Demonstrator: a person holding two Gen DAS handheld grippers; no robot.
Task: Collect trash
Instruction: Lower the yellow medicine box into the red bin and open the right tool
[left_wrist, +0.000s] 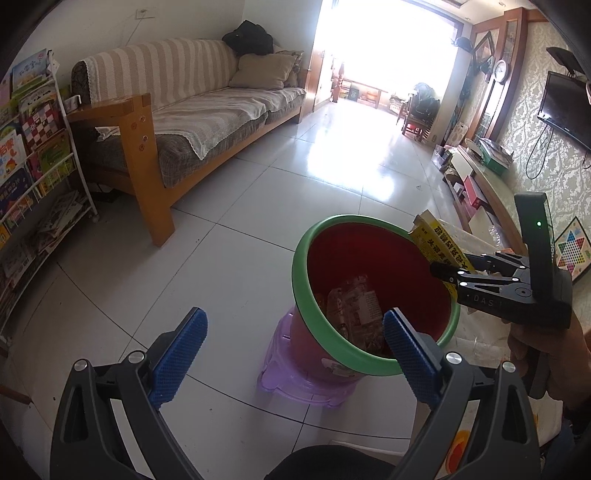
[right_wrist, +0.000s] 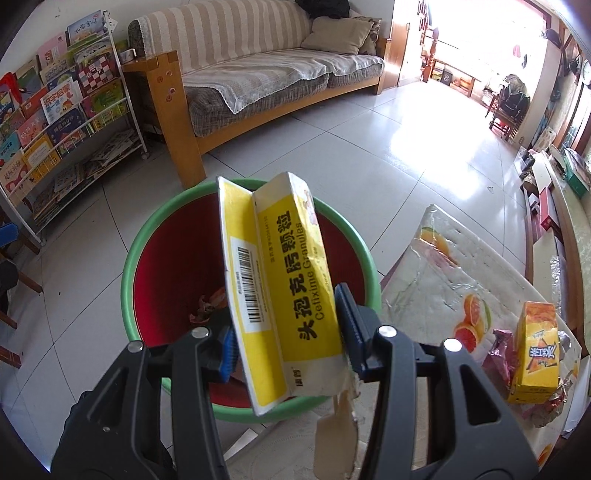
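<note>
1. Bookshelf (right_wrist: 66, 122) at far left, white wire rack, picture books facing out; wooden-framed sofa (left_wrist: 192, 122) beside it with a striped cover.
2. Left hand-held gripper (left_wrist: 295, 354): blue pads spread wide, nothing between them, pointed down over the near rim of the bin.
3. Bin (right_wrist: 127, 266): red inside, green rim, seated on a purple plastic stool (left_wrist: 280, 376) on the white tiled floor. Crumpled wrappers and paper lie at its bottom.
4. Right hand-held gripper (right_wrist: 286, 349): clamped on a yellow medicine box (right_wrist: 280, 280), flattened and partly unfolded, barcode panel on the left, torn flap hanging below the pads. Box is held tilted directly above the bin's opening, upper end toward the far rim.
5. Table (right_wrist: 436, 251) just right of the bin, touching or nearly touching its rim, under a cloth printed with orange slices.
6. Orange juice carton (right_wrist: 535, 354) upright near the table's right edge; crinkled foil wrappers (right_wrist: 498, 358) against it.
7. Television (left_wrist: 565, 107) on the wall at far right.
</note>
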